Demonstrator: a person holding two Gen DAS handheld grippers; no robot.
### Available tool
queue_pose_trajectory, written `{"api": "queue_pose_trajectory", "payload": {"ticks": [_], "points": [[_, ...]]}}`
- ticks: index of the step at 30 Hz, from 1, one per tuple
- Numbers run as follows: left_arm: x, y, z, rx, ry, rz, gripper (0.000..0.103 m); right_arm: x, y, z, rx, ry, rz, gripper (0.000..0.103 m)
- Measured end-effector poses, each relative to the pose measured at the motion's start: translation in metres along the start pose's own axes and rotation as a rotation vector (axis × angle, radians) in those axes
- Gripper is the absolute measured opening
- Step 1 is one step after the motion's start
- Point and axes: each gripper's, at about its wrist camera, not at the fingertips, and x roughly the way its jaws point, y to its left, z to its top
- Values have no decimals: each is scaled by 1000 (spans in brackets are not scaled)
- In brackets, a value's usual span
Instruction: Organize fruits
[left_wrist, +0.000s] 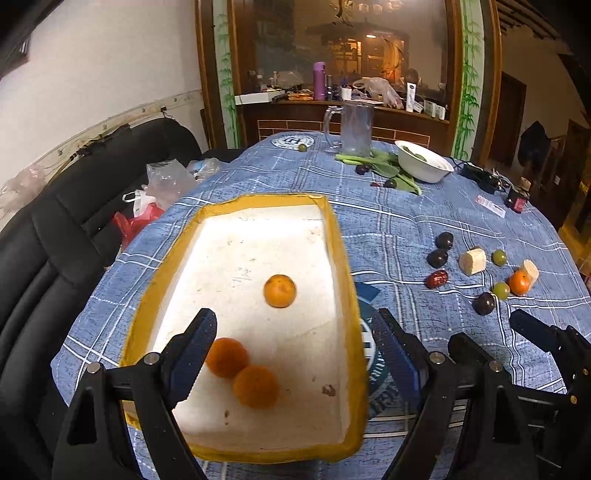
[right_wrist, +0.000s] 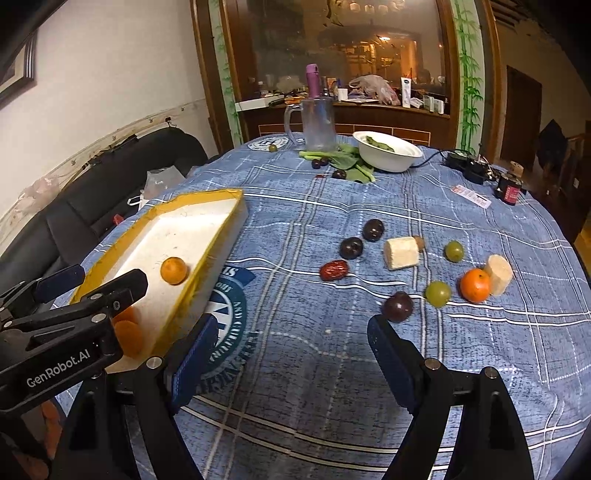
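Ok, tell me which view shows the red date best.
The right wrist view: the red date lies nearer the middle, larger, its wrinkled skin visible. The left wrist view shows it smaller, toward the right edge, unobstructed.

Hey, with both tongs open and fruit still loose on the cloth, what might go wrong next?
1. The dark plum sits right at the right tongs' tip; a nudge may roll it.
2. The loose orange touches a pale cut chunk, so grabbing it may shift that.
3. The left tongs hover over two oranges in the tray, risking bumps.
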Motion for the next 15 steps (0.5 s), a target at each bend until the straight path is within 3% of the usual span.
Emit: {"api": "queue_pose_trajectory", "payload": {"ticks": [5,11,15], "points": [[7,-12,9,12,27,-43,85,-3,-24,1,35,-1,-10,87],[21,-19,27,-19,48,-81,85,-11,-94,0,138,7,-98,87],[33,-38,36,-1,79,-151,85,-11,-143,5,215,31,-148,87]]}}
